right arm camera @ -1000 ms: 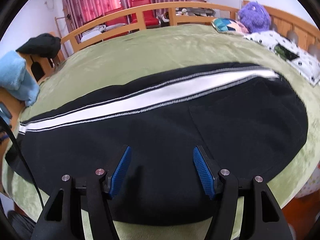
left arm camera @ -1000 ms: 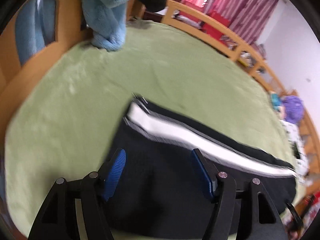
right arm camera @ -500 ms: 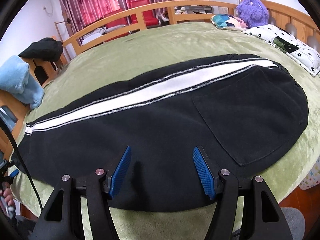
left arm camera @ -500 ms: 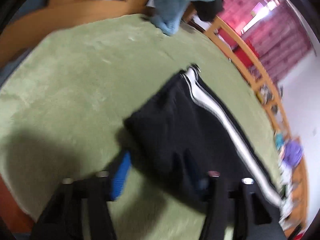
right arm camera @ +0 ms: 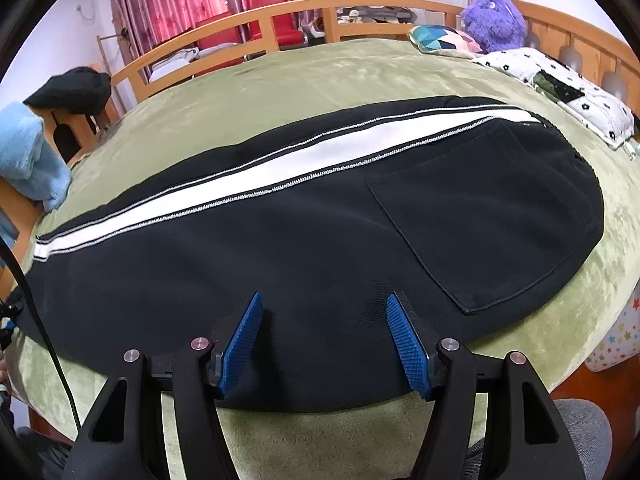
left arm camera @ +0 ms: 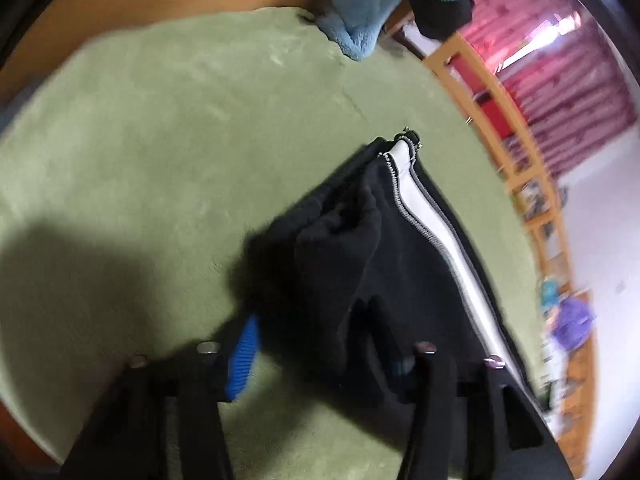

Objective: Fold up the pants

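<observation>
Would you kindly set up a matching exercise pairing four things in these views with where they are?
1. pants
2. blue towel
3. purple plush
4. dotted pillow

a. by the headboard
b. flat across the green bed
c. on the rail at the bed's left end
d. on the bed's right side, past the waistband

Pairs: 1-b, 2-c, 3-a, 4-d

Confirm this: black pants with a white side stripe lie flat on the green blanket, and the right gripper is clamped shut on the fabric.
Not quite. The right wrist view shows the right gripper open, fingers apart above the pants. The rest holds: black pants with a white side stripe lie on the green blanket.
</observation>
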`<state>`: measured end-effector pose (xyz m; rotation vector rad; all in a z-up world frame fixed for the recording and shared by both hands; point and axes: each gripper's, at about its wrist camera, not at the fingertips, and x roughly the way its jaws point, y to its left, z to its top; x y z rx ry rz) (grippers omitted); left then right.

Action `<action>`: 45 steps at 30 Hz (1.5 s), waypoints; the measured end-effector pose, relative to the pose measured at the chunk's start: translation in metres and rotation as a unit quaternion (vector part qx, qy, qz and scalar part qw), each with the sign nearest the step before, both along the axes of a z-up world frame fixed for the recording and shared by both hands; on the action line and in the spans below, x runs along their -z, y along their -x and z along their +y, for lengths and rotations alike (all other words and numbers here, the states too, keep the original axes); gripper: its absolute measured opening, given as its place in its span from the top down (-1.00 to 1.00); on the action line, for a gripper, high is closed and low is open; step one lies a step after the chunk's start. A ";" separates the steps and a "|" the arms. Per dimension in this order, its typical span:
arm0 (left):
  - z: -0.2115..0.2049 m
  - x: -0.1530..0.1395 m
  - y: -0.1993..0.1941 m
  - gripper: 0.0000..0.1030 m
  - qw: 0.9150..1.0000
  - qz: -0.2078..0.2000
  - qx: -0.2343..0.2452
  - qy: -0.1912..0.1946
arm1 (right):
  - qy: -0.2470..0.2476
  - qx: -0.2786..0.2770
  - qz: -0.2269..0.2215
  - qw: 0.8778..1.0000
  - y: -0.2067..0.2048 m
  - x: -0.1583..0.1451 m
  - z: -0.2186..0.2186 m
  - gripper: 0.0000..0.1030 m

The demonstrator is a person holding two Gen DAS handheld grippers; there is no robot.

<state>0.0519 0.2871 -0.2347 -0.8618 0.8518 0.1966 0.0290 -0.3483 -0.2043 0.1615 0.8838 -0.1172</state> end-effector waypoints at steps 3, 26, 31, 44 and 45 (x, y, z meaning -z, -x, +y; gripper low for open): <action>-0.006 -0.002 -0.007 -0.06 1.000 -0.003 0.007 -0.018 | -0.001 0.001 0.000 1.000 -0.002 0.002 0.001 -0.29; -0.041 -0.028 0.018 -0.21 0.988 0.061 0.000 -0.139 | -0.032 0.150 -0.035 0.988 0.043 -0.023 -0.146 -0.50; -0.080 -0.040 0.035 -0.21 0.984 0.054 0.007 -0.172 | -0.108 0.208 -0.044 0.971 0.027 -0.003 -0.220 -0.54; -0.159 -0.051 0.006 -0.22 0.982 0.068 0.008 -0.177 | -0.302 0.181 -0.117 0.928 -0.063 0.017 -0.314 0.39; -0.161 -0.053 0.006 -0.22 0.982 0.065 0.009 -0.178 | -0.303 0.162 -0.140 0.929 -0.060 0.003 -0.318 0.41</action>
